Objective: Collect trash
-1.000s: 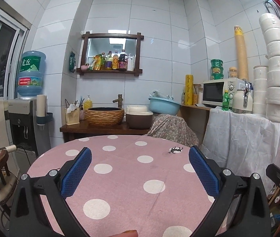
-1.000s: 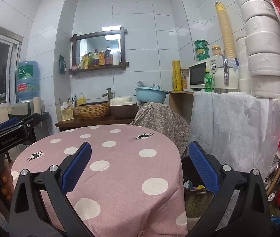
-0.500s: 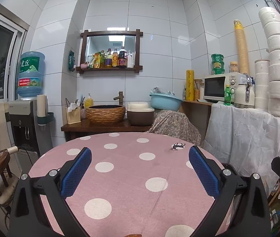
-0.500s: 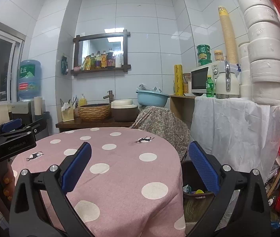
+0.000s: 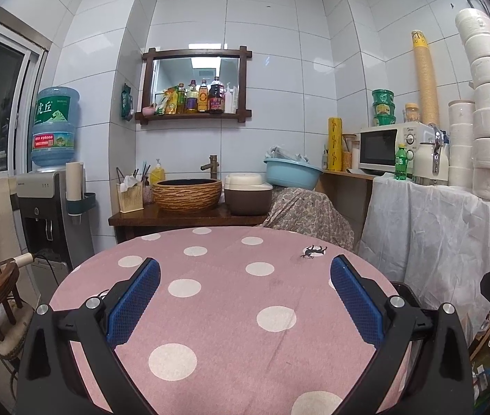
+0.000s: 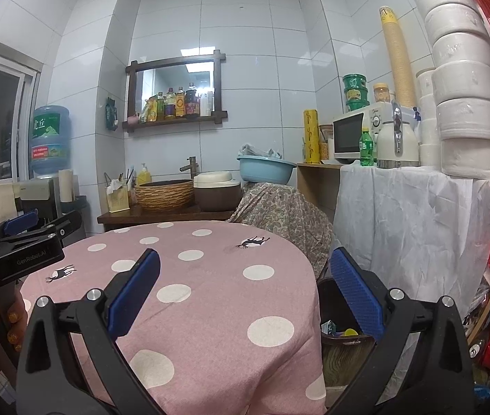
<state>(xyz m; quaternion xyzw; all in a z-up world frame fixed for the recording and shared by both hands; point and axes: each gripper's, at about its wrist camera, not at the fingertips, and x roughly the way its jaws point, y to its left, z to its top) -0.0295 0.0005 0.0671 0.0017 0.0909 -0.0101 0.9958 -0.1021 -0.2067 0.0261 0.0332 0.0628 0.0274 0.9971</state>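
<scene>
The round table with the pink dotted cloth (image 5: 231, 297) stands in front of a dark wooden counter (image 5: 182, 219) along the tiled back wall. On that counter, from left to right, stand a woven basin (image 5: 186, 194) and a brown lidded pot (image 5: 247, 196). A water dispenser (image 5: 47, 204) stands at the table's left edge. Beside the right edge, low on the floor, stands a dark trash bin (image 6: 340, 325) with scraps in it. Behind the bin, a white microwave (image 6: 357, 135) sits on a draped shelf (image 6: 414, 214).

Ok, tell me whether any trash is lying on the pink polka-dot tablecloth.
No, the pink polka-dot tablecloth shows only printed dots and deer between the open left gripper.
</scene>
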